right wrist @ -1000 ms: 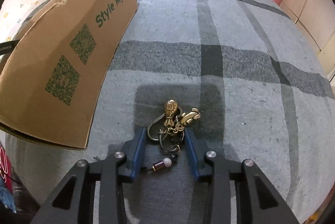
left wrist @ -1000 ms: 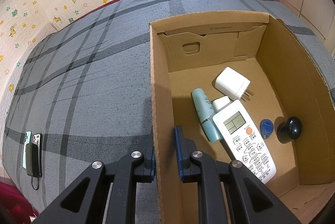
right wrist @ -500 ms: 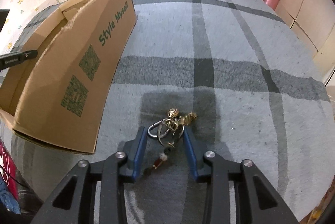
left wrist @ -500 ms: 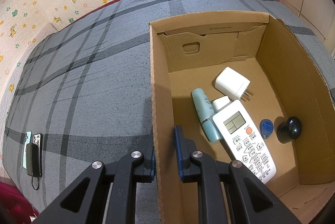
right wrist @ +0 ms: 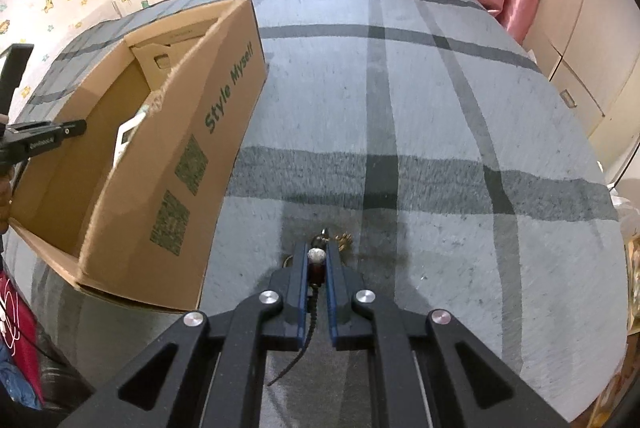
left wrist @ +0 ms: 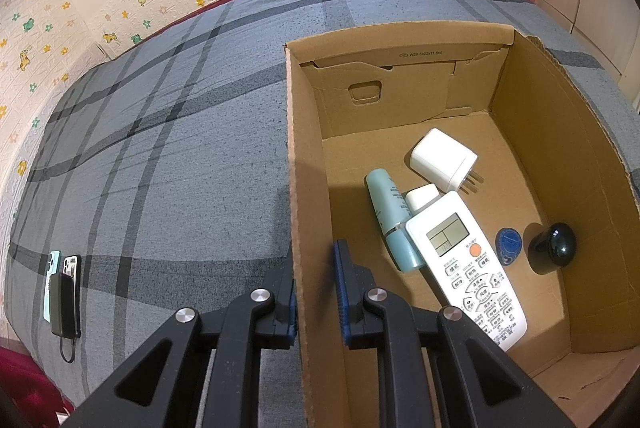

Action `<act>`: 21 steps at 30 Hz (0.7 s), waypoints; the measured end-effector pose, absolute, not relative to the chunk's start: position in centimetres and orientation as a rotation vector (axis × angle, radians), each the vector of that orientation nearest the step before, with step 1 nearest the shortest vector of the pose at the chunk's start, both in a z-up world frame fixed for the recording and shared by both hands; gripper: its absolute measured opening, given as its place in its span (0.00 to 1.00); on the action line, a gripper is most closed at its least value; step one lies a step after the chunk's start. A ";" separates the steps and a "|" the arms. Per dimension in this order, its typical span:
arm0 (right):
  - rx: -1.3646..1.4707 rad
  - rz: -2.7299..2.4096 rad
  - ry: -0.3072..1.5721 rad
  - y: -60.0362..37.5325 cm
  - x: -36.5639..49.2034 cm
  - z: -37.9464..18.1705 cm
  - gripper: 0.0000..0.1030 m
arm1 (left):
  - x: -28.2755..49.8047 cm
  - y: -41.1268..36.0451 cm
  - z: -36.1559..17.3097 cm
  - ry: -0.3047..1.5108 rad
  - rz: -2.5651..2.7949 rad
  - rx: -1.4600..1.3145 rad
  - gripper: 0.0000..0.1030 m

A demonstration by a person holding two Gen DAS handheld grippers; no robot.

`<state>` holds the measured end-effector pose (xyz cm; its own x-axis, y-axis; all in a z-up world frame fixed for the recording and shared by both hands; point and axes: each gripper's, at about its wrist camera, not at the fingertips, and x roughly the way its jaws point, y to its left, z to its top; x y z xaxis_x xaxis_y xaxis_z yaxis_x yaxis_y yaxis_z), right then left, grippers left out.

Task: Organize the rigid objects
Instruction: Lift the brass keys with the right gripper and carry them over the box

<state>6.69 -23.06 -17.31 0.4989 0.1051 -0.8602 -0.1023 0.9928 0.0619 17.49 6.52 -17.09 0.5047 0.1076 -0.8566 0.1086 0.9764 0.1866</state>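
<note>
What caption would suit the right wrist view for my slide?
Right gripper shut on a keychain above the grey plaid bedcover, beside the cardboard box.

Both tools look the same: the left tool [left wrist: 314, 292] and right tool [right wrist: 317, 292] have chunky black linkage arms, silver round screws, ribbed blue finger pads [left wrist: 343, 292].

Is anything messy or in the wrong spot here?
The keychain isn't in the cardboard box yet: the right gripper has just closed on it. Two phones and a power bank lie out on the bed. The box's back flap looks torn.
</note>
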 end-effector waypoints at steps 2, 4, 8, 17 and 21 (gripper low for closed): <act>-0.001 0.125 1.031 -23.0 6.6 -16.8 0.06 | 17.5 6.5 -17.1 1.044 0.000 0.230 0.16; -0.004 0.123 1.021 -23.0 6.5 -16.3 0.06 | 17.4 6.5 -17.1 1.044 0.000 0.229 0.16; -0.007 0.126 0.998 -22.9 6.6 -15.1 0.06 | 17.4 6.5 -17.1 1.043 0.000 0.229 0.16; -0.034 0.125 0.938 -22.4 7.2 -12.0 0.06 | 17.4 6.5 -17.1 1.044 0.000 0.228 0.16; -0.042 0.124 0.909 -22.3 7.7 -10.5 0.06 | 17.4 6.4 -17.1 1.044 -0.001 0.227 0.16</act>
<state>7.67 -22.31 -10.52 0.6082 0.0895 -0.7887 -0.1250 0.9920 0.0162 17.41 6.44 -17.06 0.5053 0.1071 -0.8563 0.1082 0.9766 0.1860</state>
